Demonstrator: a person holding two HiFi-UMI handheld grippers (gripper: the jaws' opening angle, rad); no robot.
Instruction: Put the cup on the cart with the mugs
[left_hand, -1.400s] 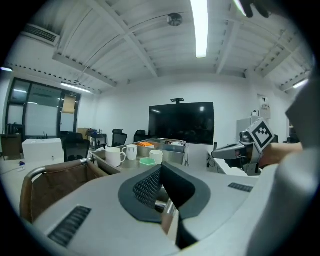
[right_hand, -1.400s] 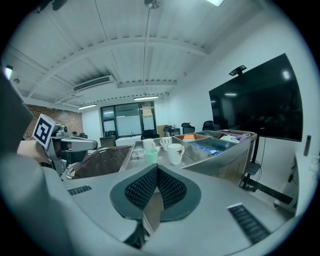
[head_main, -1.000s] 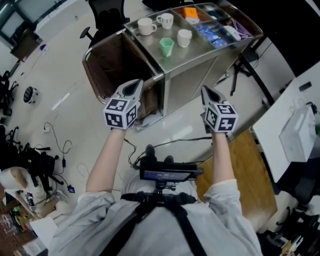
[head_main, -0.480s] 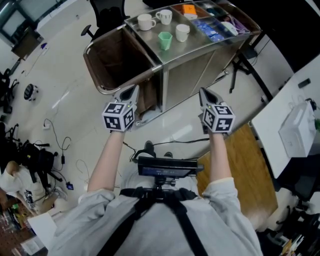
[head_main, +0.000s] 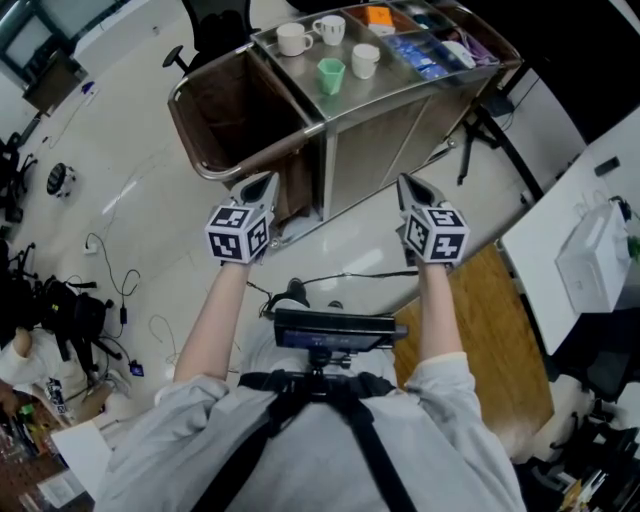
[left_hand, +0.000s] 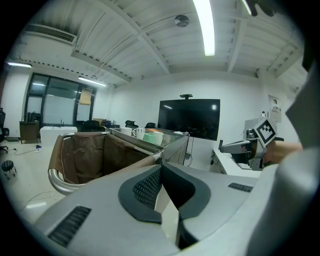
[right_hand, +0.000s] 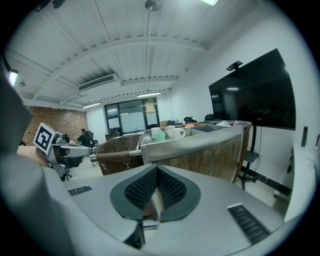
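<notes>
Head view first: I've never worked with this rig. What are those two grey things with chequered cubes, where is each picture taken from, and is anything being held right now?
There is no robot here. A person wears a camera on the head, looking steeply down, and holds a two-jaw gripper in each hand. The left gripper and right gripper carry the marker cubes as part of themselves. The other two pictures come from cameras riding on each gripper, looking along its own jaws. In both, the jaws are closed with nothing between them, so nothing is held.

Ahead stands a steel cart. On its top are a green cup and three white mugs, and beside them compartments of small items. A brown bag hangs at the cart's end.
</notes>
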